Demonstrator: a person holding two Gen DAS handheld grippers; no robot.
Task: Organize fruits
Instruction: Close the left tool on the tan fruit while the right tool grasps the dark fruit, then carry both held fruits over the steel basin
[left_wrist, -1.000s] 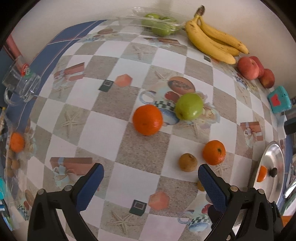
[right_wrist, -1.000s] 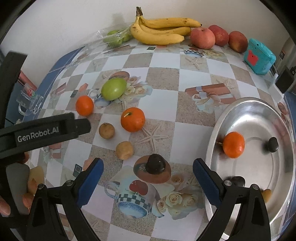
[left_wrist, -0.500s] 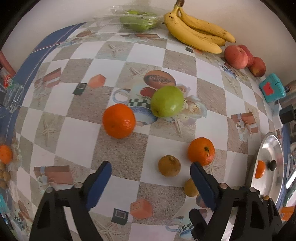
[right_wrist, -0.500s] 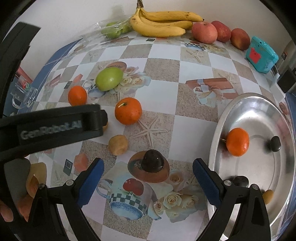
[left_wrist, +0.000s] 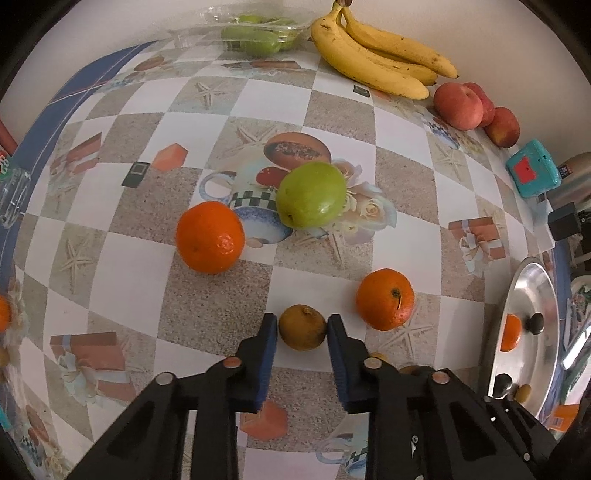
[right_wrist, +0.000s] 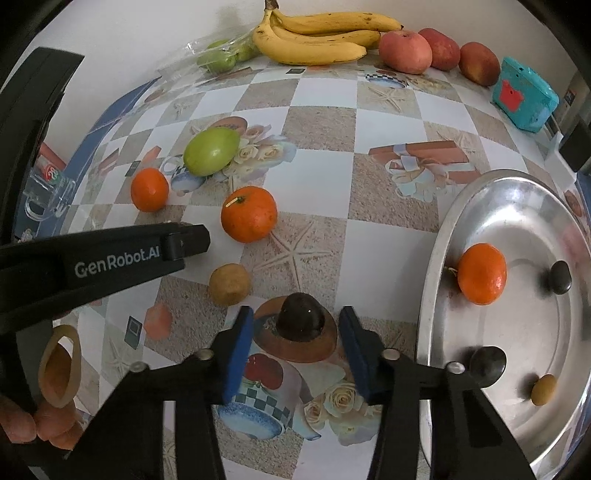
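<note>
My left gripper (left_wrist: 302, 326) has its blue pads closed against both sides of a small brown fruit (left_wrist: 302, 327) on the table. Two oranges (left_wrist: 209, 242) (left_wrist: 385, 299) and a green fruit (left_wrist: 312, 194) lie beyond it. My right gripper (right_wrist: 296, 325) straddles a small dark fruit (right_wrist: 301, 317), pads a little apart from its sides. Another brown fruit (right_wrist: 229, 283) lies left of it. The silver tray (right_wrist: 436, 258) on the right holds an orange (right_wrist: 482, 273), two dark fruits and a small brown one.
Bananas (right_wrist: 314, 37), red apples (right_wrist: 406, 51) and a bag of green fruit (right_wrist: 221, 59) line the far wall. A teal box (right_wrist: 522, 98) stands at the far right. A glass mug (right_wrist: 44, 188) stands at the table's left edge.
Both grippers moved forward and down and narrowed. The left closed onto the small brown fruit; the right closed in around the dark fruit.
</note>
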